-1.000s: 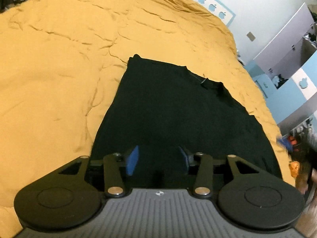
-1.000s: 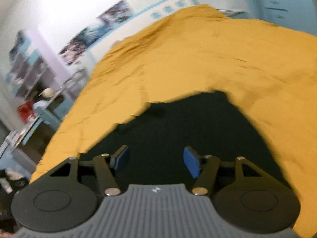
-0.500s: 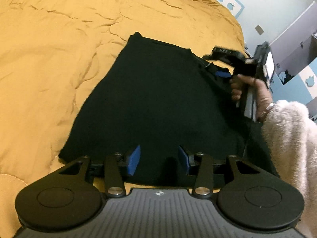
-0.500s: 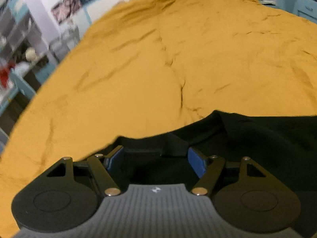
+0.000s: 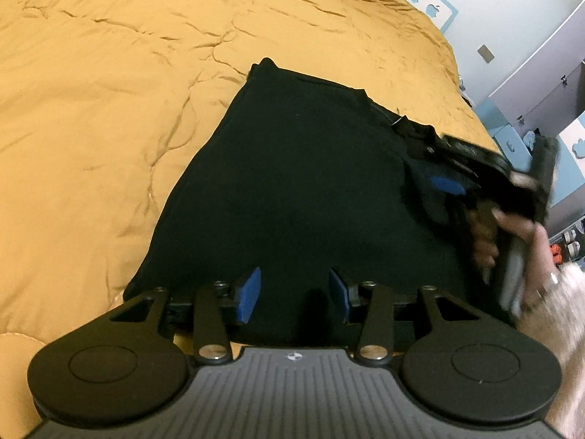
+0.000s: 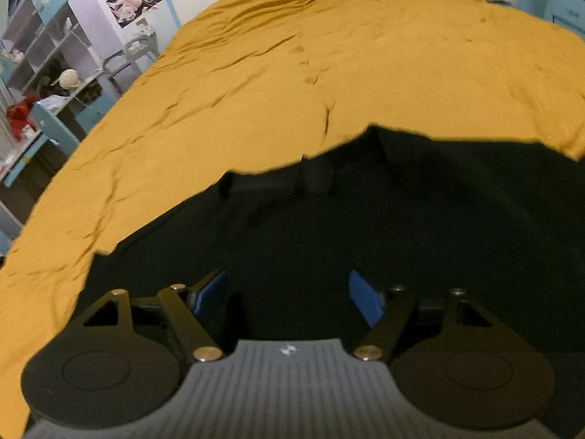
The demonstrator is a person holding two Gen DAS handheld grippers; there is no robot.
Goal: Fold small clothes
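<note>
Black fabric, a small garment (image 5: 307,190), lies spread flat on a bed covered by a mustard-yellow quilt (image 5: 109,102). In the left wrist view the garment widens toward the camera, its narrow end pointing away and its near hem running just under the tool. A small pale tag shows at the far right edge of the cloth, near the neckline.

The left gripper (image 5: 294,291) sits low over the near hem with its blue-padded fingers (image 5: 249,292) set a moderate way apart; nothing is pinched between them, and dark cloth fills the gap.

The right gripper (image 5: 438,190) appears at the right side of that same view, blurred, over the garment's right edge near the tag. A hand (image 5: 519,241) with a ring grips its handle, and a fluffy pale sleeve (image 5: 563,311) covers the wrist. One blue pad is visible there against the cloth.

From the right wrist view, the right gripper (image 6: 287,296) has its fingers (image 6: 362,301) spread wide, with only the dark garment (image 6: 365,219) showing between and beyond them. Whether the pads touch the fabric cannot be told. The quilt (image 6: 292,73) stretches away past the cloth's edge, creased and rumpled. Shelves (image 6: 40,55) with clutter and posters on the wall stand at the left beyond the bed.
</note>
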